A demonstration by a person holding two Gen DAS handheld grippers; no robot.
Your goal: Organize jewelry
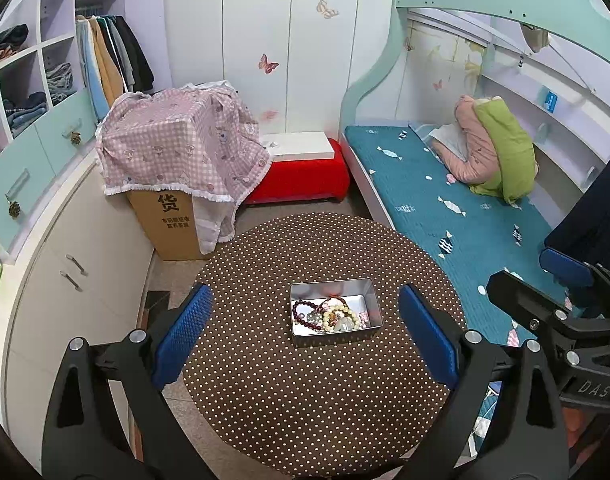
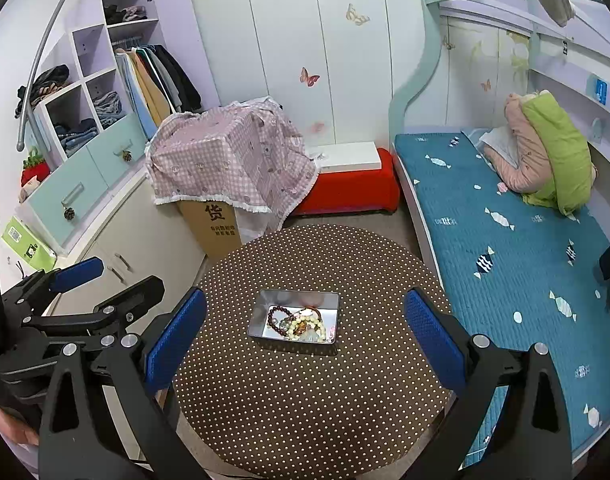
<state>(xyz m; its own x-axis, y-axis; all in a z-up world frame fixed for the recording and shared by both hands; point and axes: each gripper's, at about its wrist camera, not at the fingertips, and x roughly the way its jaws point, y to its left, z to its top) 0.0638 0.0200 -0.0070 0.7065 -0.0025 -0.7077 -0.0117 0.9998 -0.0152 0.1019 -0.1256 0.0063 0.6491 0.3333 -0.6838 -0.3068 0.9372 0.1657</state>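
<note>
While both hover wide apart: left gripper (image 1: 305,336) | right gripper (image 2: 305,340) | one tin (image 1: 372,298) | several bracelets (image 1: 331,316), uncountable

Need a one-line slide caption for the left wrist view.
Open left tongs hover above a metal tin of beaded bracelets on a polka-dot round table.

A rectangular metal tin (image 1: 336,334) lies open and flat, straight ahead between the spread fingers of the left hand-held gripper (image 1: 305,338). Inside, heaped together: a dark red bead bracelet (image 1: 305,312), cream bead bracelets (image 1: 339,316) (tangled, overlapping).
</note>
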